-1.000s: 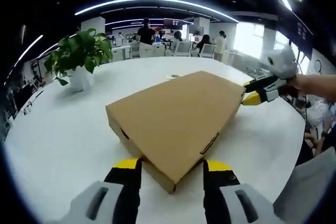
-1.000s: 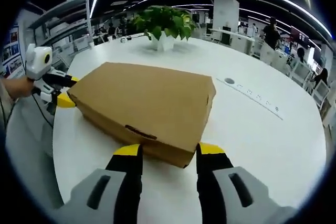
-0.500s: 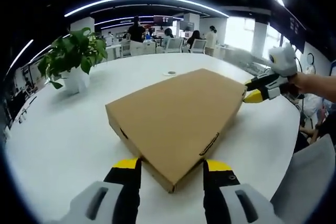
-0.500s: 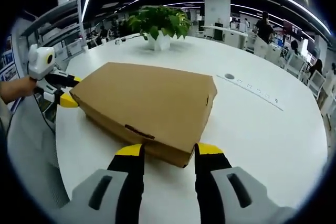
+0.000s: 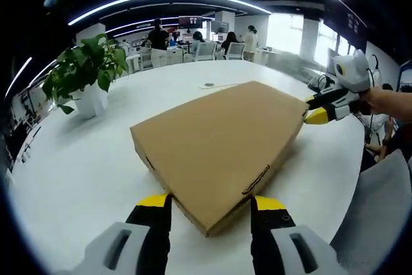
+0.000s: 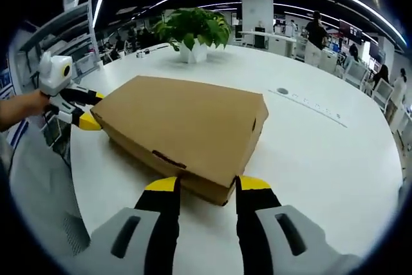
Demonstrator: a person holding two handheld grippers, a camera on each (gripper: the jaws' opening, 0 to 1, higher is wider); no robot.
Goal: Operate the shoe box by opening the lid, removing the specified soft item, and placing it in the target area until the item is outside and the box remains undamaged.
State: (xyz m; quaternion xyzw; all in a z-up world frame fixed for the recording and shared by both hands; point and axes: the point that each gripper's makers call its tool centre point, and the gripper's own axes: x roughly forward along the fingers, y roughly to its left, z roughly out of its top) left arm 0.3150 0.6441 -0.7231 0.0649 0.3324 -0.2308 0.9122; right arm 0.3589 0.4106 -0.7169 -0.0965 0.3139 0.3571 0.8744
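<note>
A closed brown cardboard shoe box (image 5: 219, 140) lies flat on the white round table (image 5: 77, 159). Its near corner sits between the jaws of my left gripper (image 5: 211, 205), which stands open around it. In the right gripper view the opposite corner of the box (image 6: 183, 127) reaches between the jaws of my right gripper (image 6: 207, 186), also open. The right gripper (image 5: 313, 110) shows at the box's far right corner in the left gripper view, held by a hand. The left gripper (image 6: 90, 109) shows at the box's left corner in the right gripper view. The lid is down and hides the contents.
A potted green plant (image 5: 84, 72) (image 6: 193, 27) stands on the table beyond the box. A round cable port (image 6: 281, 91) is set in the bare table top (image 6: 322, 159). Office desks, chairs and several people fill the background. The table edge runs close behind each gripper.
Both views have shifted slightly. The right gripper's jaws stand a little closer together around the box corner. The box stays closed in the same place.
</note>
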